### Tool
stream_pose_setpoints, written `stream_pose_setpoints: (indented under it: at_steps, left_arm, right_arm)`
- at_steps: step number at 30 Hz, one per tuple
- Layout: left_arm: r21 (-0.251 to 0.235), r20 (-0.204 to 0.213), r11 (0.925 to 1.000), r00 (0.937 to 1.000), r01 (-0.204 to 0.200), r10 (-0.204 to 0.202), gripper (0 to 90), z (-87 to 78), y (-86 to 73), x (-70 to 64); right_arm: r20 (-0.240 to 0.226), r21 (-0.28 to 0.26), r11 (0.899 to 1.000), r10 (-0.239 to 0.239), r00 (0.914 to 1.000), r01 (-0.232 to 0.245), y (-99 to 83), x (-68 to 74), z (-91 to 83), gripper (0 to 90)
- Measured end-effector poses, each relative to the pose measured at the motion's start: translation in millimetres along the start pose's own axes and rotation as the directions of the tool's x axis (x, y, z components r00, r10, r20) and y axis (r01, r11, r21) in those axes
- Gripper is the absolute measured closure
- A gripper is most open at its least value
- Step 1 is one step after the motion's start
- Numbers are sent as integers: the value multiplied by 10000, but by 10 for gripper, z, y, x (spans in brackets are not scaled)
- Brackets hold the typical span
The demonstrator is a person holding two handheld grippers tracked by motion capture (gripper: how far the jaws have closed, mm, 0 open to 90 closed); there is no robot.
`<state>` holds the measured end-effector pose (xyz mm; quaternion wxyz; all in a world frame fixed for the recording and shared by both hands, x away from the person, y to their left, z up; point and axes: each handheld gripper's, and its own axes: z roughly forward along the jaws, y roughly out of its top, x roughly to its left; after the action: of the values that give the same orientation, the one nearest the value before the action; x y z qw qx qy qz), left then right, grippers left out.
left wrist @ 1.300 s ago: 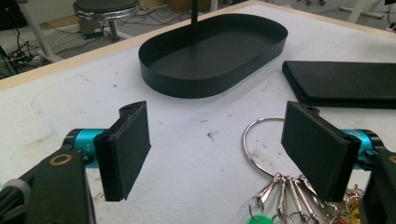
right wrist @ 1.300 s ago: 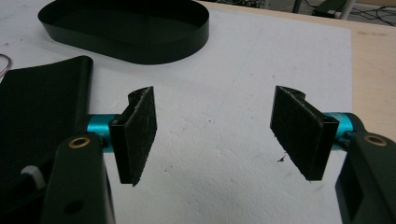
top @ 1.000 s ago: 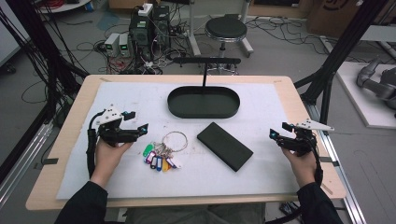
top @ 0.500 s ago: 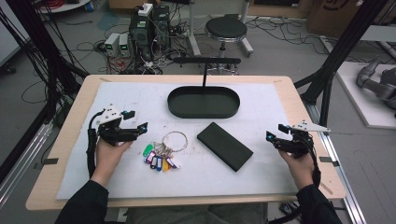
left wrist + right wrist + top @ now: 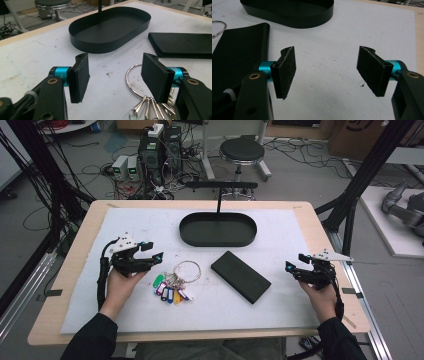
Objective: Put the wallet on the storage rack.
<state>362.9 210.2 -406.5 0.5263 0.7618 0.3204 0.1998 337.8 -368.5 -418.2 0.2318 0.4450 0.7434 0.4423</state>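
A key ring (image 5: 176, 279) with several coloured tags lies on the white mat, just right of my left gripper (image 5: 156, 258). That gripper (image 5: 113, 75) is open, its jaws apart above the mat with the metal ring (image 5: 133, 80) beside the right jaw. A flat black case (image 5: 240, 276) lies at the middle right; its edge (image 5: 237, 55) runs along the left of the right gripper view. My right gripper (image 5: 291, 269) is open over bare mat (image 5: 327, 72), nothing between its jaws. A black oval tray (image 5: 218, 229) sits at the back centre.
A thin black post with a crossbar (image 5: 220, 190) rises behind the tray. The wooden table edge (image 5: 200, 336) frames the mat. Beyond the table stand a stool (image 5: 242, 151), computer boxes and cables on the floor.
My right gripper has shifted slightly toward the left, nearer the black case. The left gripper and the objects on the mat have stayed put.
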Motion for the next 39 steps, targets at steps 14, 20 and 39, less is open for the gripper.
stream_pose_setpoints:
  at_steps: [14,20,39]
  left_arm:
    - [206,181,9998,9998,-15,11,414,68,5,-47]
    - [225,106,9997,9999,9,-11,414,56,5,-40]
    - [107,-189,9999,9998,-4,6,403,65,1,-16]
  right_arm:
    - [-981,266,9996,36,9952,-10,3,132,96,374]
    - [-1740,1019,9946,-26,9847,206,-11,277,234,388]
    - [-2977,2711,9625,896,9505,-58,-118,392,373,499]
